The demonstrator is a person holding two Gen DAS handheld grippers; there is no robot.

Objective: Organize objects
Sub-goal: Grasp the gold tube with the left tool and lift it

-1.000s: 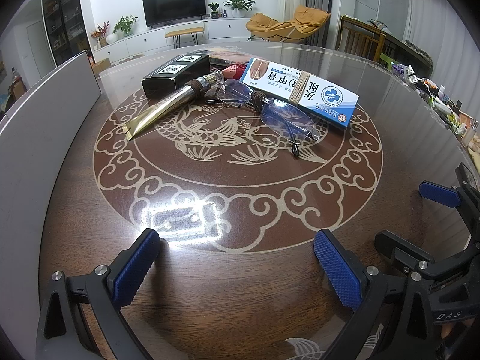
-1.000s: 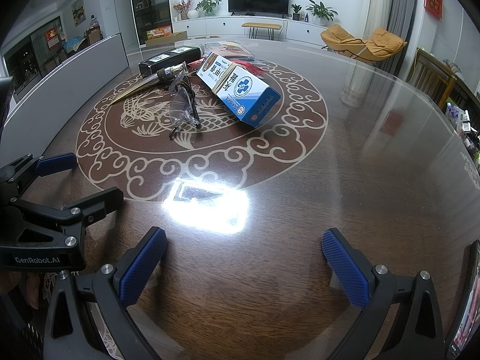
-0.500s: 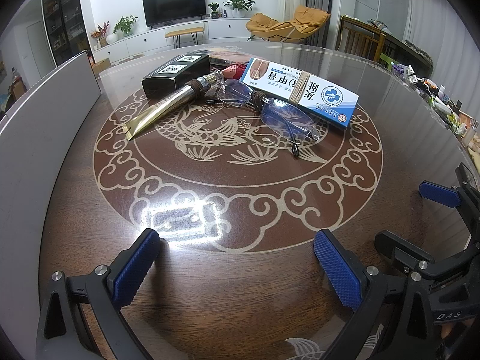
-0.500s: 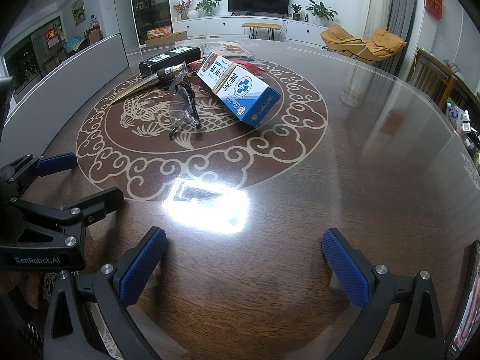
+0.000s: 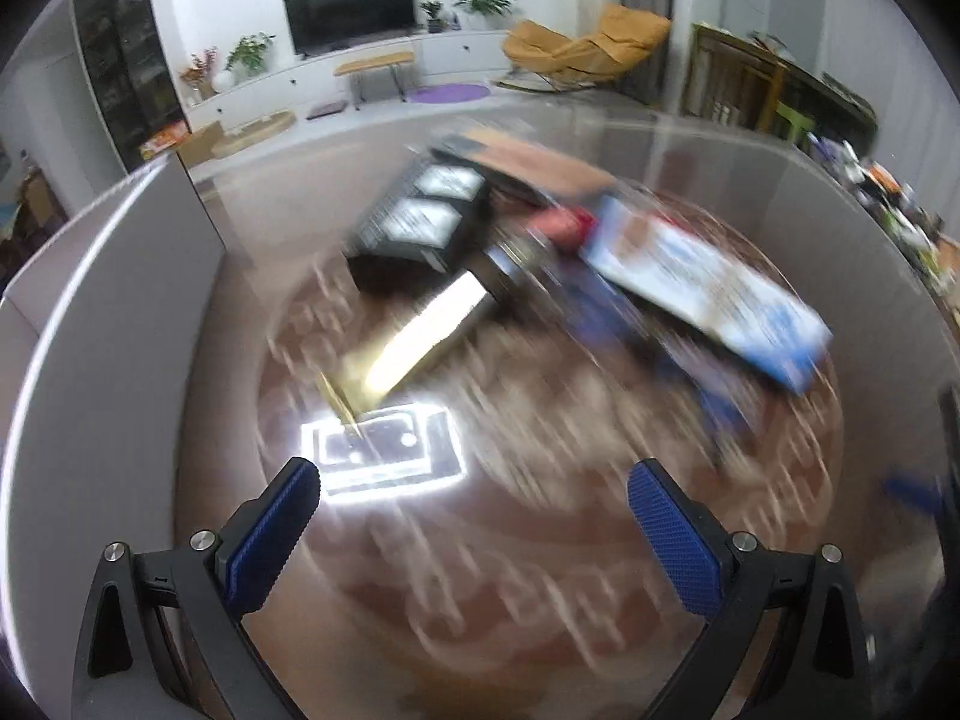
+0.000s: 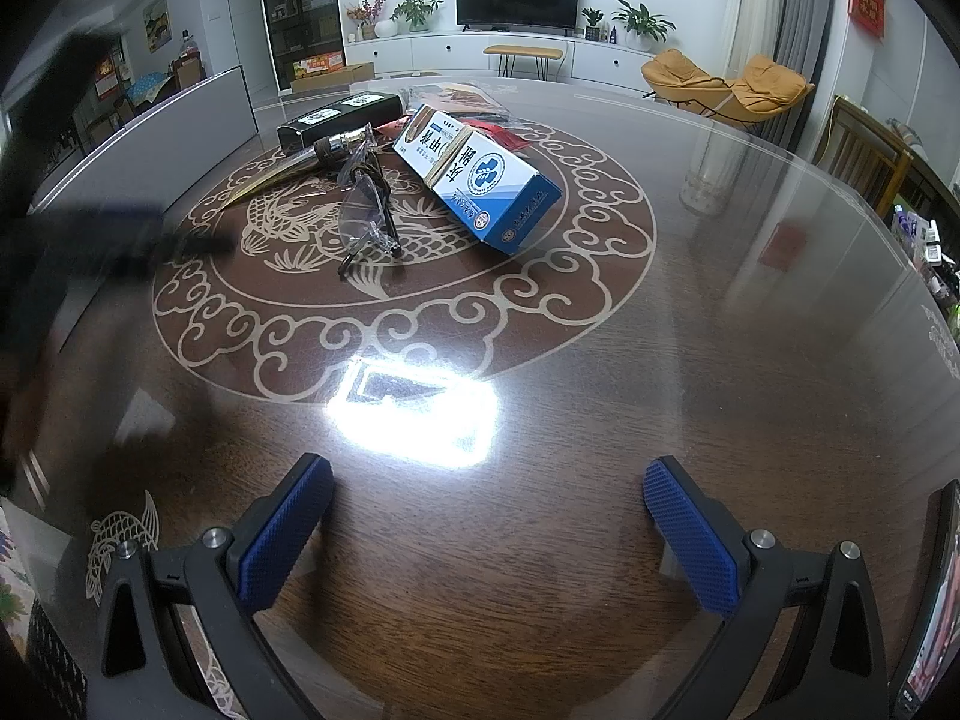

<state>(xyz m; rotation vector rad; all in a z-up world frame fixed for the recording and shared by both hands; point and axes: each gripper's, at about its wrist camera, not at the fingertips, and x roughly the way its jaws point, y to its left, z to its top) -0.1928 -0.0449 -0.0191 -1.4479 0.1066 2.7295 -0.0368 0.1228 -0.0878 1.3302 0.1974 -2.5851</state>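
A cluster of objects lies on the round wooden table [image 6: 690,360]: a blue-and-white box [image 6: 480,171] [image 5: 702,282], a black box [image 6: 339,114] [image 5: 420,222], a gold shoehorn with a dark handle [image 6: 288,171] [image 5: 414,336], and clear glasses [image 6: 366,216]. The left wrist view is motion-blurred. My left gripper [image 5: 471,531] is open and empty, above the table just short of the shoehorn's tip. It shows as a dark blur at the left of the right wrist view [image 6: 90,240]. My right gripper [image 6: 489,531] is open and empty, over the near part of the table.
A bright lamp reflection [image 6: 414,414] glares on the glass top. A grey panel [image 5: 102,312] borders the table on the left. Small clutter [image 6: 930,246] sits at the table's right edge. Chairs and a TV cabinet stand beyond.
My left gripper has swung forward and left toward the shoehorn and black box, blurring its view. My right gripper has stayed still. The objects have not moved.
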